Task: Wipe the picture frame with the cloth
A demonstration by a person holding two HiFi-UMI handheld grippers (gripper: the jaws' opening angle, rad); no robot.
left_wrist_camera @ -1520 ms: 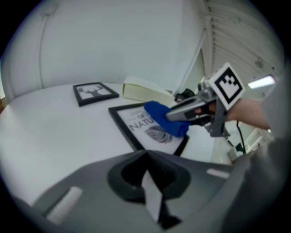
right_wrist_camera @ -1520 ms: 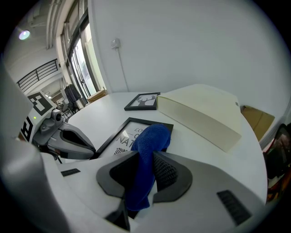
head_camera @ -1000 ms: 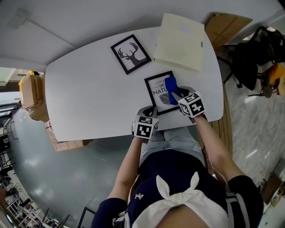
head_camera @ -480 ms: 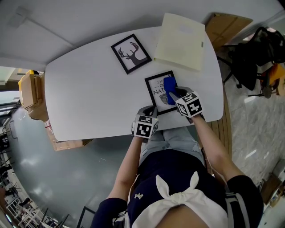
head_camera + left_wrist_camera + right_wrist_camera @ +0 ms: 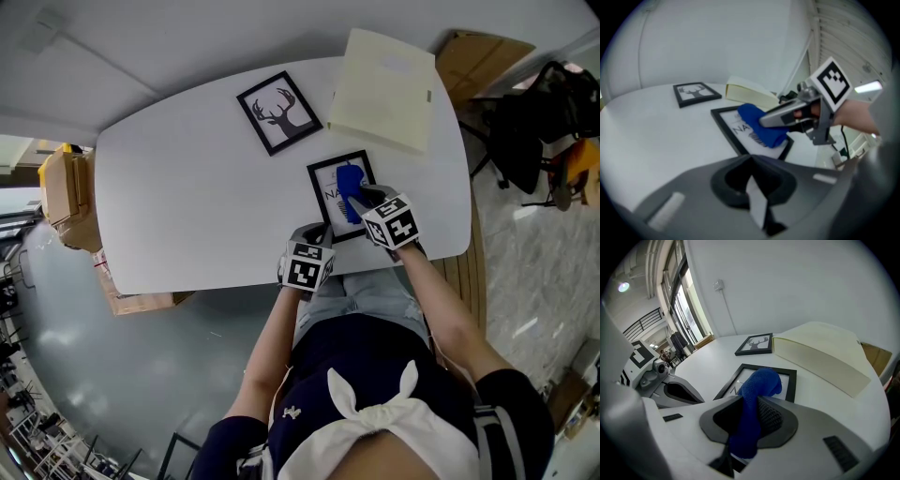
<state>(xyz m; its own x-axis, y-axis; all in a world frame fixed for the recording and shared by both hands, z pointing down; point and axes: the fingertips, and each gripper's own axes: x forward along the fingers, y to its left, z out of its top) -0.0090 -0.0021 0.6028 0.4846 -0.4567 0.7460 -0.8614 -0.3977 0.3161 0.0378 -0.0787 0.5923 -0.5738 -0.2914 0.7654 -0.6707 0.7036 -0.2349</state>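
Observation:
A black picture frame [image 5: 323, 202] with a white text print lies flat near the table's front edge. My right gripper [image 5: 366, 200] is shut on a blue cloth [image 5: 349, 185], and the cloth rests on the frame's glass. In the right gripper view the cloth [image 5: 757, 387] hangs out of the jaws onto the frame [image 5: 790, 380]. My left gripper [image 5: 317, 233] sits just left of the frame's near corner, jaws together with nothing in them. In the left gripper view the frame [image 5: 725, 127] lies ahead, with the cloth [image 5: 757, 123] on it.
A second black frame with a deer print [image 5: 278, 112] lies at the back of the white table [image 5: 187, 187]. A cream folder [image 5: 386, 87] lies at the back right. Cardboard boxes [image 5: 66, 192] stand on the floor to the left, and a chair [image 5: 534, 122] to the right.
My right gripper has slid the blue cloth a little to the left across the frame's glass. The left gripper and the frame have stayed put.

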